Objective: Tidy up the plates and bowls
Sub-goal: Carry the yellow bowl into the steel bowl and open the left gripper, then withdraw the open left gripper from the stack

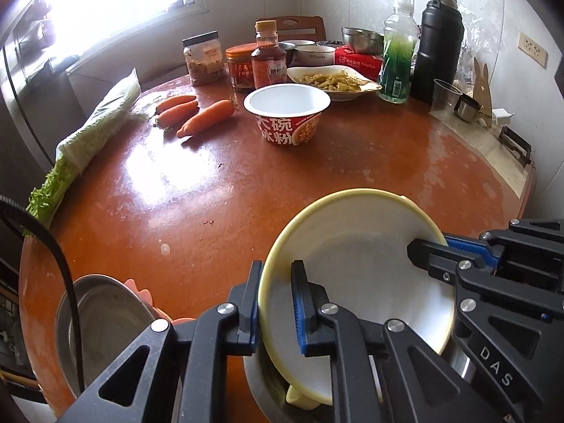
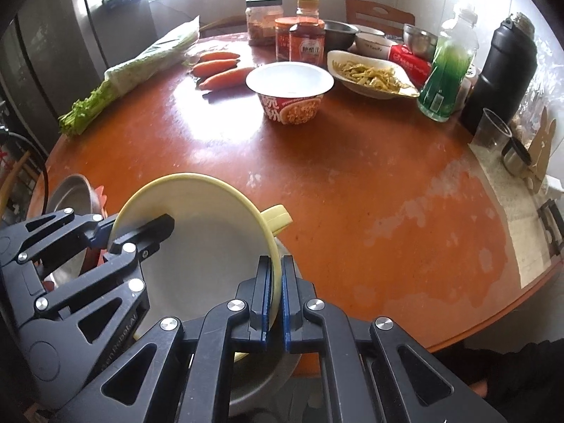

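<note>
Both grippers straddle the yellow bowl's (image 1: 356, 275) rim at the table's (image 1: 317, 176) near edge: right gripper (image 2: 276, 296) clamped on it, left gripper (image 1: 276, 303) slightly parted.

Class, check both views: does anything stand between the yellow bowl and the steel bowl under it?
Nothing visible does: the yellow bowl hangs tilted right over the steel bowl, whose inside is mostly hidden.

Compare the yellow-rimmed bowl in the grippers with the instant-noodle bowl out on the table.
The yellow-rimmed bowl is tilted and sits over a metal bowl at the table's near edge; the noodle bowl stands upright on the table farther back. The first is plain with a small handle, the second has a red printed wall. Both have white, empty insides.
</note>
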The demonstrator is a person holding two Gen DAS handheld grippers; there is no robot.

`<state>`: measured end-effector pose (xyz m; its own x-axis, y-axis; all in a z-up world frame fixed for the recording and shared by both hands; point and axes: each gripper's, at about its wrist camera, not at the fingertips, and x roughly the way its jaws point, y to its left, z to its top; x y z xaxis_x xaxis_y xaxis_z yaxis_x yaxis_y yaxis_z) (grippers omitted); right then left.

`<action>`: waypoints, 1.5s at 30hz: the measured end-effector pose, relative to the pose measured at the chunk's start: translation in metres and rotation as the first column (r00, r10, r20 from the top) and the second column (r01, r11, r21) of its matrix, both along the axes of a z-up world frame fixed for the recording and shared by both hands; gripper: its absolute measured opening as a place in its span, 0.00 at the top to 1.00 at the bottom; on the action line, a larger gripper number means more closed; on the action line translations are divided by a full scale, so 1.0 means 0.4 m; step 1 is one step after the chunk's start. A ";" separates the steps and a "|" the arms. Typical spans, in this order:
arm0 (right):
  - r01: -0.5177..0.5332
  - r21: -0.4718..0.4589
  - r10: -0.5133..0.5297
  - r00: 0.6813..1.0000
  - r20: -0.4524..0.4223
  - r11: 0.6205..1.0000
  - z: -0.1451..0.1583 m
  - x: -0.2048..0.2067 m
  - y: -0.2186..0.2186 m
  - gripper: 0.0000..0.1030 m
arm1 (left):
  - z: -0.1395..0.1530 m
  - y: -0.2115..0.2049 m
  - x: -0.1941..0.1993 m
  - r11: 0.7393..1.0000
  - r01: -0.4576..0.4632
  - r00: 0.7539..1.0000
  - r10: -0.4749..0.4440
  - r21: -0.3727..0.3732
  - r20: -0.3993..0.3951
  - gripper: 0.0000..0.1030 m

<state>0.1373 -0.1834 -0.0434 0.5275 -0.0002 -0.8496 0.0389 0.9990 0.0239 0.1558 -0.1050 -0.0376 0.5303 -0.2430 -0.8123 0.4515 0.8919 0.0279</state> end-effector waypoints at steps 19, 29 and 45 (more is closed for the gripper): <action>0.021 0.069 -0.022 1.000 0.015 0.997 0.027 -0.028 -0.031 0.79 | 0.021 0.036 -0.011 0.999 -0.015 0.998 0.012 -0.042 -0.065 0.76; 0.019 0.116 -0.022 0.999 0.025 0.993 0.064 -0.036 -0.063 0.65 | 0.066 0.047 -0.014 1.000 -0.008 0.999 0.007 -0.024 -0.048 0.63; -0.015 0.210 0.021 0.999 -0.029 0.978 0.036 -0.054 -0.092 0.58 | 0.054 0.094 -0.026 0.997 0.021 0.996 -0.027 -0.078 -0.085 0.62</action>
<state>0.1157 -0.2204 -0.0292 0.4989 0.1887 -0.8458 0.0249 0.9725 0.2317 0.1455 -0.0675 -0.0159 0.4527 -0.3181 -0.8330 0.4706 0.8787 -0.0798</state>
